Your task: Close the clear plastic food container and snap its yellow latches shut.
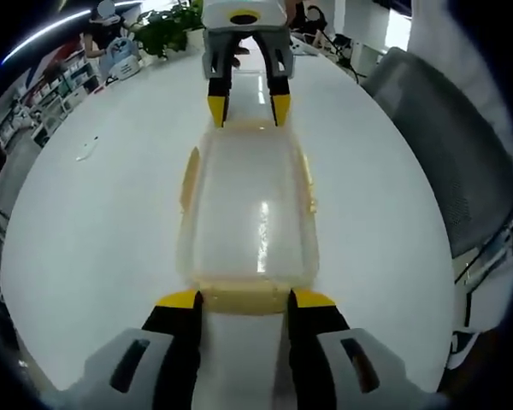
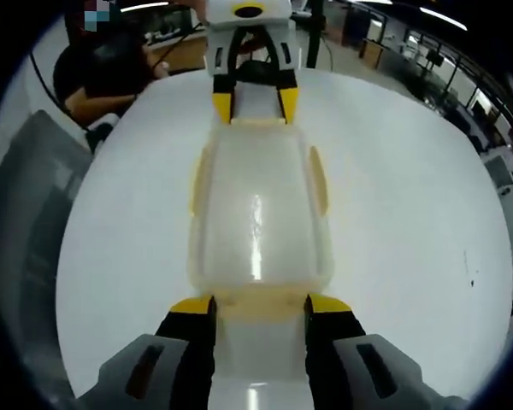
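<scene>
The clear plastic food container (image 1: 248, 205) (image 2: 256, 205) lies lengthwise on the white table (image 1: 94, 222) with its lid resting on top. Yellow latches run along its long sides (image 1: 190, 175) (image 2: 319, 179) and across both short ends (image 1: 244, 312) (image 2: 258, 318). My left gripper (image 1: 245, 299) is open, its yellow tips either side of one end latch. Open too, my right gripper (image 2: 261, 304) holds the same stance at the opposite end. Each gripper appears at the container's far end in the other's view: the right gripper (image 1: 248, 108) and the left gripper (image 2: 255, 104).
A grey chair (image 1: 462, 145) (image 2: 34, 205) stands by the table's edge. A person (image 2: 111, 77) sits at the far side, near a green plant (image 1: 167, 26). A small pale object (image 1: 87, 149) lies on the table away from the container.
</scene>
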`<state>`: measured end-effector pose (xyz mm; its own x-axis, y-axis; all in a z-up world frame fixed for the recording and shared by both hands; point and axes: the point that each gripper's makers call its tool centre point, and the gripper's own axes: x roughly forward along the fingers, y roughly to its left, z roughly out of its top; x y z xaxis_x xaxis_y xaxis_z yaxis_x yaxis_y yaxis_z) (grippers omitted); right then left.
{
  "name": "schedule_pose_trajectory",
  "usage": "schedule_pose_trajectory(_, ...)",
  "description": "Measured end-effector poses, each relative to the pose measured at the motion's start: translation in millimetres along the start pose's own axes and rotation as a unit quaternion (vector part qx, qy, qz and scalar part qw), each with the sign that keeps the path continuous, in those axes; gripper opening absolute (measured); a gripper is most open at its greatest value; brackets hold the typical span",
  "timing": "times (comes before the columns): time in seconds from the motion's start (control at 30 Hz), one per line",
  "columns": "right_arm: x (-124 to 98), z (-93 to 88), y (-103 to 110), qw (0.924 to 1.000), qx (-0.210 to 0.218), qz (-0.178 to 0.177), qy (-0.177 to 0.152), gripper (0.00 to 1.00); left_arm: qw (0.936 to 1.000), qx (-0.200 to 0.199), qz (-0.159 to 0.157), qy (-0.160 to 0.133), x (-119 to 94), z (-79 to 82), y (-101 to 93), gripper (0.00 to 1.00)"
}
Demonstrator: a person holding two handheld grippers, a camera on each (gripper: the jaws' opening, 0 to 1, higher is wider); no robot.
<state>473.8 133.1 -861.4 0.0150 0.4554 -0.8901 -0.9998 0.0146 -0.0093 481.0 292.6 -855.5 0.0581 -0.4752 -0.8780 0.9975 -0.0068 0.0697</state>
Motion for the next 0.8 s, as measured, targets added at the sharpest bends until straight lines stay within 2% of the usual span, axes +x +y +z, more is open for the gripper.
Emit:
schedule_pose_trajectory(0.1, 0, 0.3, 1, 1.0, 0.0, 0.0, 0.006, 0.4, 1.0, 0.008, 0.002, 0.004, 0, 0.5, -0.7, 0.4)
schedule_pose_trajectory(0.17, -1, -1.4, 0, 1.0, 0.003, 0.002, 0.003, 0.4, 1.0, -0.003, -0.003, -0.002, 0, 0.3, -2.6, 0.4)
schedule_pose_trajectory(0.23, -1, -0.6, 1, 1.0, 0.003, 0.002, 0.003, 0.4, 1.0, 0.003, -0.001, -0.006, -1, 0.5, -1.7, 0.4)
schedule_pose_trajectory(0.63, -3, -0.6, 8, 0.9999, -0.01, 0.002, 0.014, 0.4, 0.9997, 0.004, 0.003, 0.025, -2, 2.2, -14.8, 0.39)
schedule_pose_trajectory(0.8, -8, 0.0, 10, 0.9998, -0.013, -0.002, 0.015, 0.4, 0.9998, -0.002, 0.008, 0.019, -9, 6.8, -15.5, 0.39)
